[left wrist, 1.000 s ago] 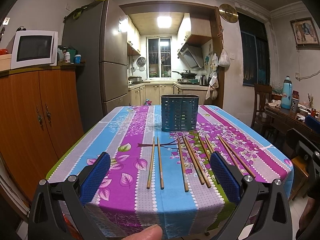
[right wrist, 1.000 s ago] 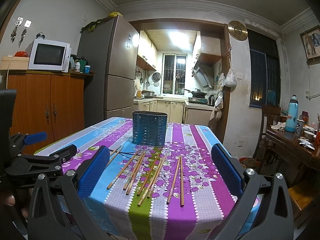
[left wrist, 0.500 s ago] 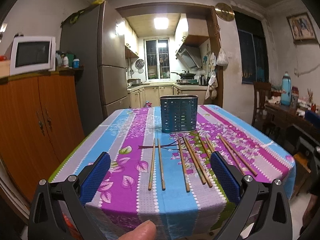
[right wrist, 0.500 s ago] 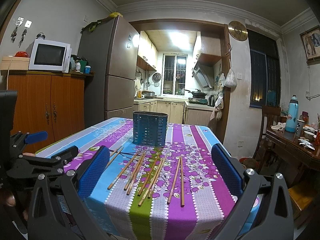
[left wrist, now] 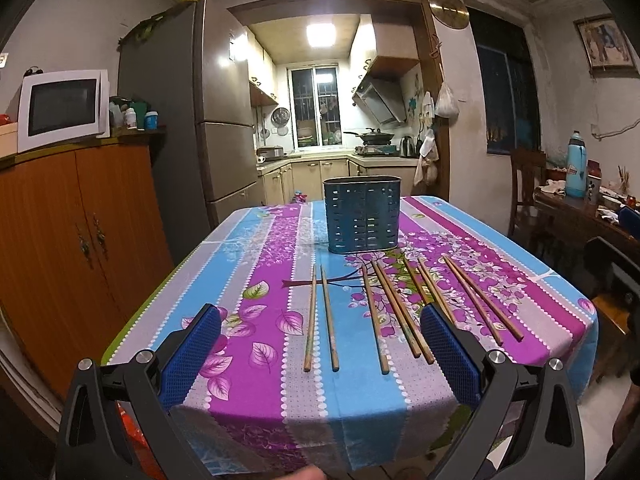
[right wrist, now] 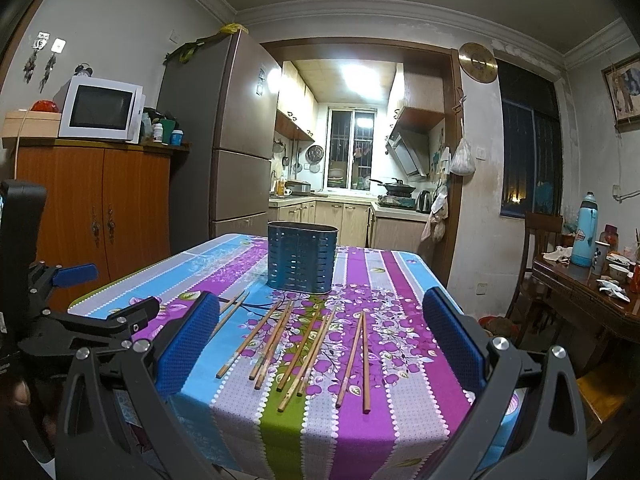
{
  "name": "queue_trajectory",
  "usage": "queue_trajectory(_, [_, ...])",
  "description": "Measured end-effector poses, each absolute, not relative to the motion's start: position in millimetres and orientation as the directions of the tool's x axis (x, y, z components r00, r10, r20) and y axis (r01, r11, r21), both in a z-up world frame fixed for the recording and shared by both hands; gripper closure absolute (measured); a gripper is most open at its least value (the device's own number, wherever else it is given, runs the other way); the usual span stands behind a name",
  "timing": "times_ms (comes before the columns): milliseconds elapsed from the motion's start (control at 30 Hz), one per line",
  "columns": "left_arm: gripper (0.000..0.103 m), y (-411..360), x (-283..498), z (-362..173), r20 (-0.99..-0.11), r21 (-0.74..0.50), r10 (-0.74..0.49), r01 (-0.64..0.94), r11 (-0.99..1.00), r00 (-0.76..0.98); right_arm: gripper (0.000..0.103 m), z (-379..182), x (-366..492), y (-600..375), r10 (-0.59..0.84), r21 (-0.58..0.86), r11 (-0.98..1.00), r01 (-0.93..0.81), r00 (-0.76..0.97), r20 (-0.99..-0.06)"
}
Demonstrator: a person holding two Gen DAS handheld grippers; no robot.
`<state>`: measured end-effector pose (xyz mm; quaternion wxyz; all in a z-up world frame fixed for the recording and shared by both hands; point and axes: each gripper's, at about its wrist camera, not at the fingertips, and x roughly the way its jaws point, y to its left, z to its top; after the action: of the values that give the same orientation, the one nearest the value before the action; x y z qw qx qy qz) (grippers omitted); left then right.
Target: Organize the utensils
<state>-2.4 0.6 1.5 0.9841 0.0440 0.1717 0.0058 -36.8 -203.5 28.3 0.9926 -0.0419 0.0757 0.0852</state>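
Note:
Several wooden chopsticks lie in loose pairs across the striped floral tablecloth. Behind them stands a dark blue perforated utensil holder, upright, its inside hidden. My left gripper hovers open near the table's front edge, just short of the chopstick ends, holding nothing. My right gripper is open too, above the front edge, with the chopsticks seen between its blue pads. The left gripper also shows at the left of the right wrist view.
A wooden cabinet with a microwave stands left of the table, a fridge behind it. To the right are a chair and a cluttered wooden side table with a blue bottle. A kitchen opens beyond.
The left gripper has risen and tipped down a little, so the table sits lower and nearer in its view. The right gripper has hardly moved. The chopsticks lie as before.

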Motion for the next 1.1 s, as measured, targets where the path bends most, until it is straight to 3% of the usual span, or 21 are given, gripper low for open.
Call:
queue_trajectory(600, [0.004, 3, 4, -4, -0.364, 0.063, -0.021, 0.047, 0.997, 0.931, 0.005, 27, -37, -201, 0.162, -0.071, 0.982, -0.175, 0.973, -0.163])
queue_trajectory(833, [0.003, 67, 17, -16, -0.338, -0.040, 0.006, -0.021, 0.999, 0.941, 0.005, 0, -32, -207, 0.181, -0.068, 0.977, -0.202, 0.957, -0.228])
queue_trajectory(867, [0.003, 76, 15, -22, -0.313, -0.028, 0.029, -0.040, 0.999, 0.949, 0.007, -9, -29, -207, 0.198, -0.061, 0.974, -0.219, 0.948, -0.250])
queue_trajectory(933, [0.003, 84, 16, -33, -0.318, 0.016, 0.082, -0.081, 0.997, 0.945, 0.021, -28, -25, -205, 0.230, -0.048, 0.966, -0.255, 0.927, -0.295])
queue_trajectory(1000, [0.004, 90, 19, -48, -0.361, -0.003, 0.053, -0.058, 0.998, 0.931, 0.047, -45, -20, -200, 0.260, -0.034, 0.957, -0.287, 0.906, -0.335])
queue_trajectory(1100, [0.009, 84, 20, -67, -0.393, -0.005, 0.004, -0.007, 1.000, 0.920, 0.070, -72, -8, -190, 0.294, -0.019, 0.944, -0.328, 0.868, -0.400])
